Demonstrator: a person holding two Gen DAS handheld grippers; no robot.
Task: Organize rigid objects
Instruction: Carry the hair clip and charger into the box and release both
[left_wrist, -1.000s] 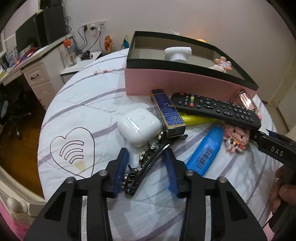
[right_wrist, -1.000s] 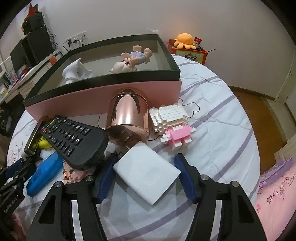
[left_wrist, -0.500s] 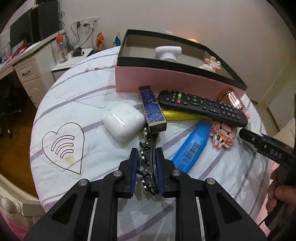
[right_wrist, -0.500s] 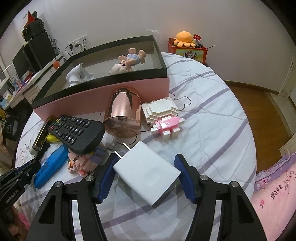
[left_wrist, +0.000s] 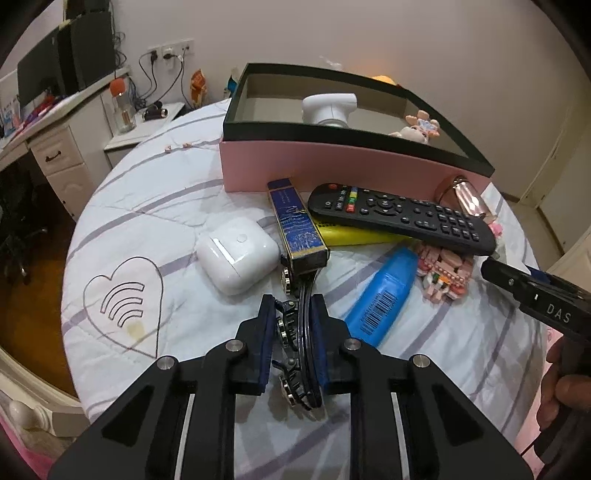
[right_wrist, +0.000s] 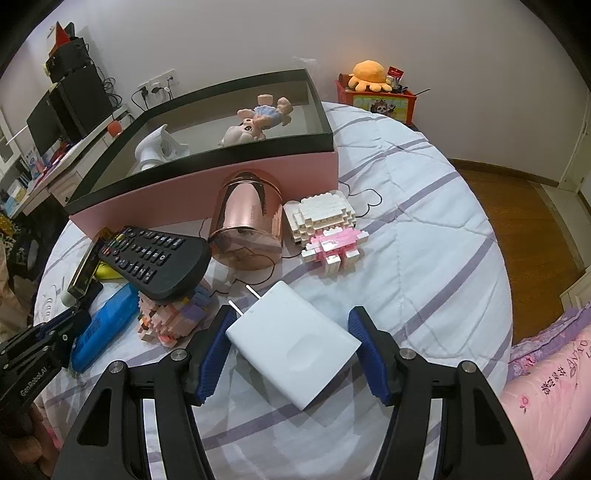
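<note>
Left wrist view showed my left claw (left_wrist: 292, 334) clamped on the black hair clip (left_wrist: 295, 354), which lay on the bed (left_wrist: 155, 206) just below the blue box (left_wrist: 297, 225) and beside the white earbud case (left_wrist: 238, 258). My right claw (right_wrist: 293, 343) stood wide around the white charger (right_wrist: 291, 341); I could not tell whether its pads touched. The pink box (right_wrist: 207, 192) sat behind.

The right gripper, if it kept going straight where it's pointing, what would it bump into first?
Probably the white charger, lying between the right gripper fingers; they hardly seem to squeeze it. Beyond it stands the shiny copper cup, though depth is unclear.
</note>
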